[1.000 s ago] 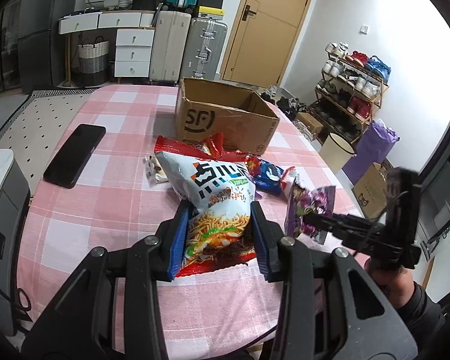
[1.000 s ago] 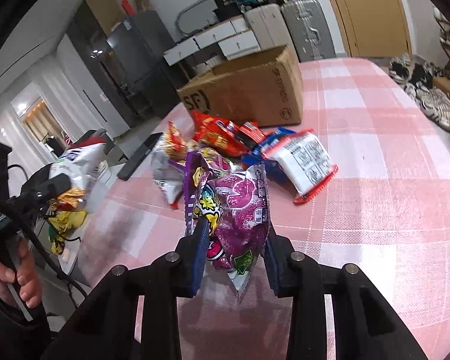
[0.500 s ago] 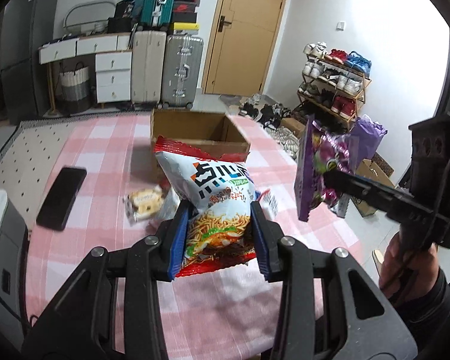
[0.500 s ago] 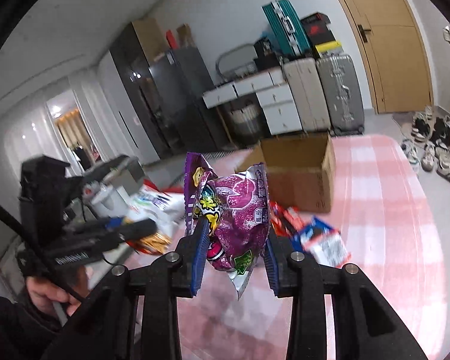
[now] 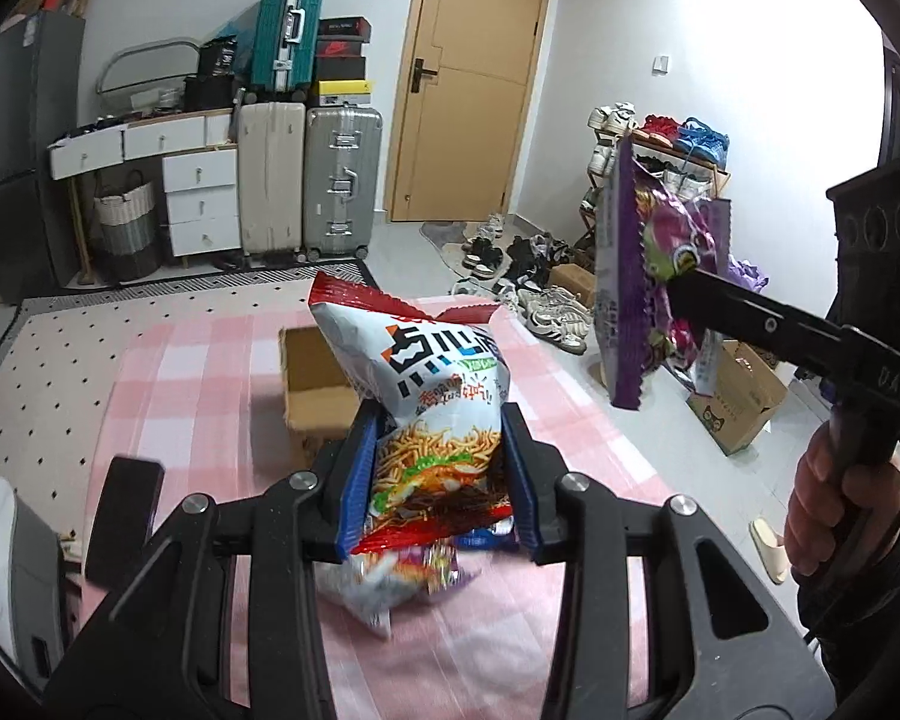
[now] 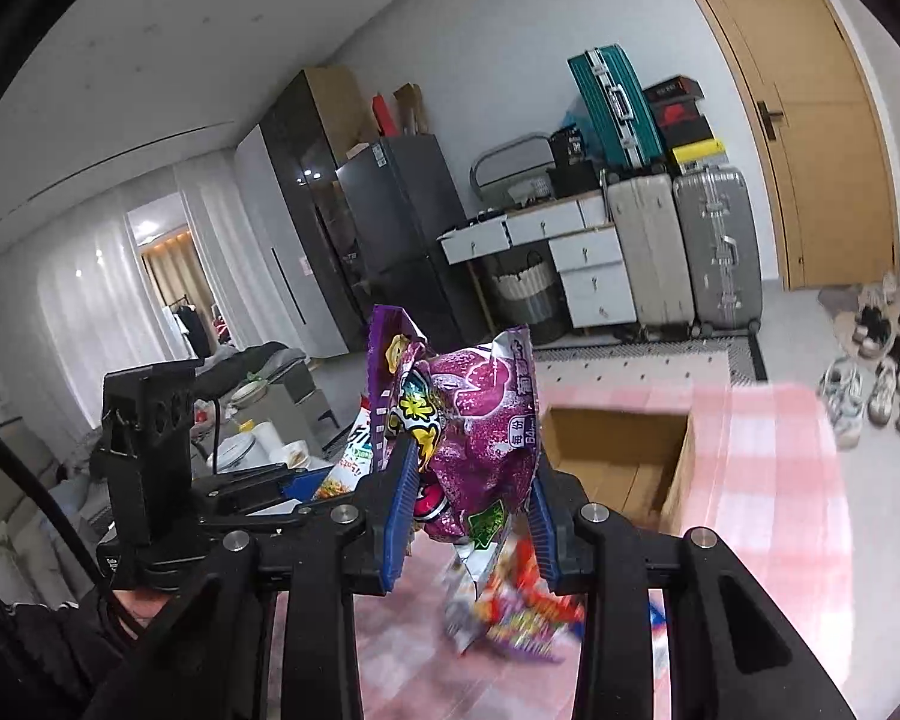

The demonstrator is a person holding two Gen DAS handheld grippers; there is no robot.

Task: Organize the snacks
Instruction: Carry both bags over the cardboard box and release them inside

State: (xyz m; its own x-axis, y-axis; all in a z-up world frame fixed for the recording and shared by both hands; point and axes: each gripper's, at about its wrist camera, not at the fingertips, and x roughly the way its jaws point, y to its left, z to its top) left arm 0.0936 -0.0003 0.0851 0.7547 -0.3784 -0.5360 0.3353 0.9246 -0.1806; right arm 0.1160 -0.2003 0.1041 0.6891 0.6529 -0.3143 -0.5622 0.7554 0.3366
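Note:
My left gripper (image 5: 438, 480) is shut on a white and red noodle-snack bag (image 5: 432, 384), held high above the pink checked table (image 5: 198, 396). My right gripper (image 6: 471, 510) is shut on a purple snack bag (image 6: 480, 420), also raised; that bag shows at the right of the left wrist view (image 5: 648, 276). An open cardboard box (image 6: 624, 456) stands on the table beyond both bags, also in the left wrist view (image 5: 312, 390). Several loose snack packets (image 6: 522, 612) lie blurred on the table below the grippers.
A black phone (image 5: 123, 516) lies at the table's left edge. Suitcases (image 5: 306, 174), white drawers (image 5: 198, 198) and a door (image 5: 468, 78) stand at the back. A shoe rack (image 5: 660, 162) and a small carton (image 5: 738, 402) are to the right.
Both grippers have lifted their bags well up off the table and the views have tilted up toward the box and room. The loose packets now lie far below.

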